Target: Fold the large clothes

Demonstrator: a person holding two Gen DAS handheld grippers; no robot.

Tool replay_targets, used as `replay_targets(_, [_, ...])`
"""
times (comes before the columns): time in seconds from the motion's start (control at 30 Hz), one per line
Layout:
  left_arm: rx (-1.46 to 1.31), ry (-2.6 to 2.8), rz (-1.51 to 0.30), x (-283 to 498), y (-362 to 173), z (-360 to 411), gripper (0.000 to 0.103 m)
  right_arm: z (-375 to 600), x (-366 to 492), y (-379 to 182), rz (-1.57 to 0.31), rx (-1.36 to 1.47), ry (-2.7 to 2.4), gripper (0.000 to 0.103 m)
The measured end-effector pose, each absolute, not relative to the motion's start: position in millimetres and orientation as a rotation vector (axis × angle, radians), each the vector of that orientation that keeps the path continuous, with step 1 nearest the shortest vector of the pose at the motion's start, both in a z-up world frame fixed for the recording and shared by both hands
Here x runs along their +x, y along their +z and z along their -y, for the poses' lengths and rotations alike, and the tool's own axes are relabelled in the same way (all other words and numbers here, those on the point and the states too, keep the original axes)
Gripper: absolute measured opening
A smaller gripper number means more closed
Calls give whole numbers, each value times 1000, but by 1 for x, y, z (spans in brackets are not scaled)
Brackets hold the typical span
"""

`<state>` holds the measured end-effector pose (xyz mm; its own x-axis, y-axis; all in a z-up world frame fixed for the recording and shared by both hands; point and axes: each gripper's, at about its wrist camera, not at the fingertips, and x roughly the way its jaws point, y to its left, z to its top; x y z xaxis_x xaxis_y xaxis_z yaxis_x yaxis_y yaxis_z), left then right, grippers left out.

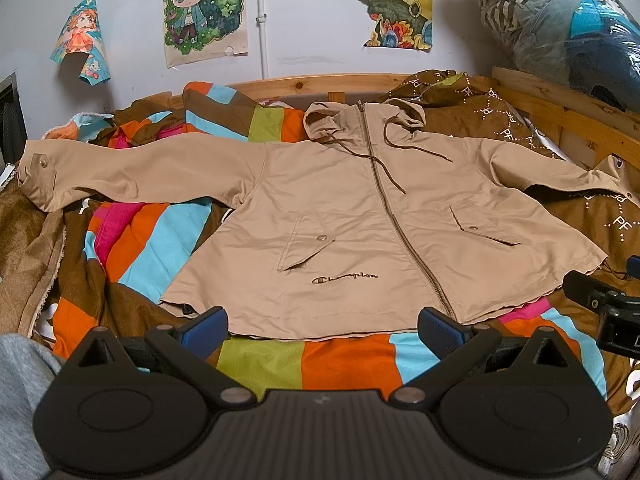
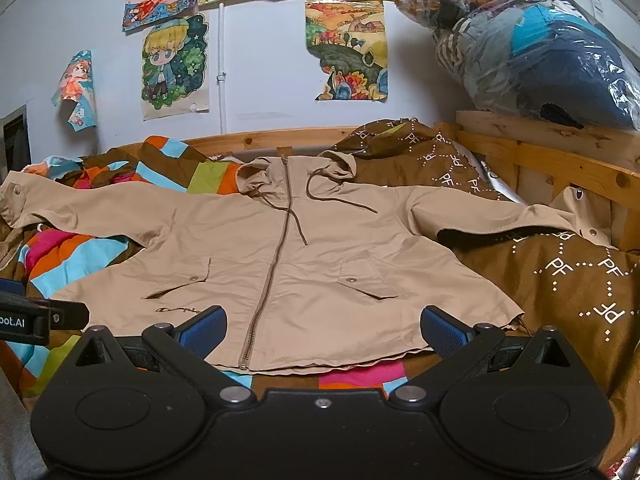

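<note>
A beige hooded zip jacket (image 1: pixel 340 232) (image 2: pixel 304 268) lies spread flat, front up, on a striped blanket, both sleeves stretched out sideways and the hood at the far end. My left gripper (image 1: pixel 322 328) hovers open just before the jacket's hem, left of the zipper's lower end. Over the hem near the zipper's lower end, my right gripper (image 2: pixel 322 330) is open as well. Neither holds anything. The right gripper's body (image 1: pixel 608 304) shows at the right edge of the left wrist view, and the left gripper's body (image 2: pixel 36 314) shows at the left edge of the right wrist view.
The multicoloured striped blanket (image 1: pixel 304 360) (image 2: pixel 352 378) covers the bed. A brown patterned blanket (image 1: pixel 596 216) (image 2: pixel 560 280) lies bunched at the right. A wooden bed rail (image 2: pixel 540 148) and a plastic bag of clothes (image 2: pixel 532 44) stand at the back right. Posters hang on the wall (image 2: pixel 260 80).
</note>
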<state>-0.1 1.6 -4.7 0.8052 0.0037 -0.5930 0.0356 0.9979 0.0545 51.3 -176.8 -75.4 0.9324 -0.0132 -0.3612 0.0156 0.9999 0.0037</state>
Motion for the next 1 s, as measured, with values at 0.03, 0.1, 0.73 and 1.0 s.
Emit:
replay_targets(0.03, [64, -17, -635, 0, -5, -2, 102, 175, 52, -75, -371, 7, -16, 102])
replay_targets(0.1, [66, -19, -641, -1, -7, -3, 102, 175, 51, -77, -376, 4, -20, 102])
replay_targets(0.73, [99, -15, -790, 73, 5, -4, 102, 237, 72, -55, -468, 210, -189, 102])
replay_targets(1.0, [12, -129, -753, 164, 0, 23, 102, 359, 122, -34, -360, 390, -290, 103])
